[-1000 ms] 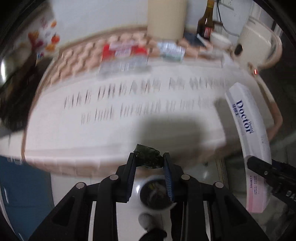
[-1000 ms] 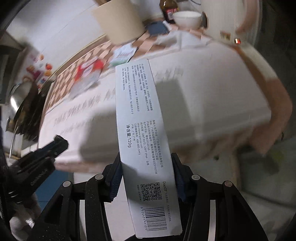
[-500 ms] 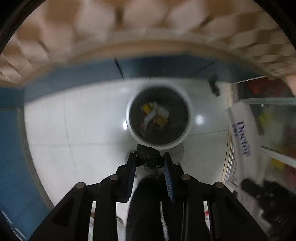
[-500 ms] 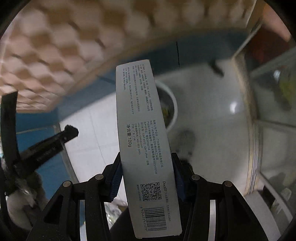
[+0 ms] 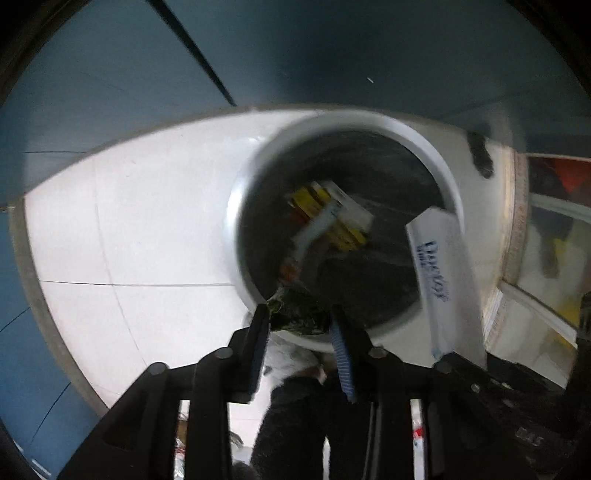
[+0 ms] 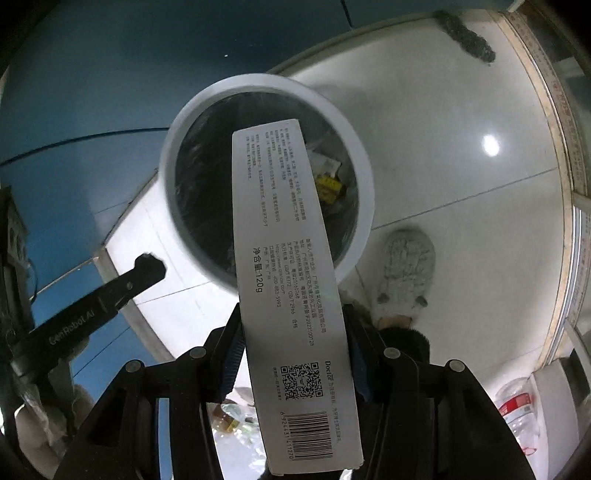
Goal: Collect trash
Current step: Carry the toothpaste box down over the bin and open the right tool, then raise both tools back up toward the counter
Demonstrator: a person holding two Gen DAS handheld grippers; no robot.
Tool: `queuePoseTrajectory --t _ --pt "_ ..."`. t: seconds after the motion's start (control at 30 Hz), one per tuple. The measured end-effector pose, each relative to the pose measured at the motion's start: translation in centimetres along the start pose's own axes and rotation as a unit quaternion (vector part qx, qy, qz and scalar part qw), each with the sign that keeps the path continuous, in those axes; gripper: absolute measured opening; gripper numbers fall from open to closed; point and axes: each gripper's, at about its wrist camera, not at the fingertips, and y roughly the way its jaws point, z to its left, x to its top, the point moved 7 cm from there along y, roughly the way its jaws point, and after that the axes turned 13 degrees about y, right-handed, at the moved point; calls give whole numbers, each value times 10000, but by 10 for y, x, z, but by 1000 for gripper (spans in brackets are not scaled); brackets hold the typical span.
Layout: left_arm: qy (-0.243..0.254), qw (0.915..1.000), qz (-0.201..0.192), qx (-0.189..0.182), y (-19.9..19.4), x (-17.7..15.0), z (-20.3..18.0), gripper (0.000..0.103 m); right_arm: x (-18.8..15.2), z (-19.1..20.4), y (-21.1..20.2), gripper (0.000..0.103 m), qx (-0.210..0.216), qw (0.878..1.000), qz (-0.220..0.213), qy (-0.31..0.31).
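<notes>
A white round trash bin (image 5: 255, 177) with a black liner stands on the white tiled floor; it also shows in the right wrist view (image 6: 364, 155). Yellow and white packaging (image 5: 332, 214) lies inside. My left gripper (image 5: 299, 321) is shut on a dark green crumpled wrapper (image 5: 295, 314), held over the bin's near rim. My right gripper (image 6: 291, 332) is shut on a long white Doctor toothpaste box (image 6: 284, 258), whose far end hangs over the bin's opening. The box also shows in the left wrist view (image 5: 443, 273).
A blue cabinet front (image 5: 295, 44) stands behind the bin. A grey fluffy slipper (image 6: 406, 273) is on the floor right of the bin, a dark one (image 6: 465, 33) farther off. A plastic bottle (image 6: 517, 406) lies at lower right. A door sill (image 6: 554, 110) runs along the right.
Both grippers swung from the table top down to the floor and closed in on the bin, which now looks much larger. Both still hold their items.
</notes>
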Motion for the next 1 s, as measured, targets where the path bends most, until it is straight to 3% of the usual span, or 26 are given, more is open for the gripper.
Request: queuePoseTrajectory --t 0.03,0.07,0.13,0.23,0.4,0.67,1.0 --pt "-21 10000 -35 52 -2 0 3 67 6 2 0 76 -29 10000 9 -12" --pt "-47 9999 -104 119 -6 0 7 81 9 2 -1 92 -50 10000 -39 -6" --pt "-76 9991 -292 303 -15 -1 15 81 13 3 -6 99 -158 9997 -197 -71" --pt "-42 9976 -415 544 -29 -6 23 103 10 0 -17 103 -680 9956 -563 -328" --pt "32 9954 -589 748 -52 -17 26 103 2 -2 -37 103 -1159 9873 -958 -513" --pt "-7 9938 -767 805 -117 -58 11 103 -33 15 -98 103 -1276 9800 -1337 -735" --pt "211 9861 -1421 837 -282 -121 -27 103 -112 43 -267 103 -1175 9660 -2084 -983"
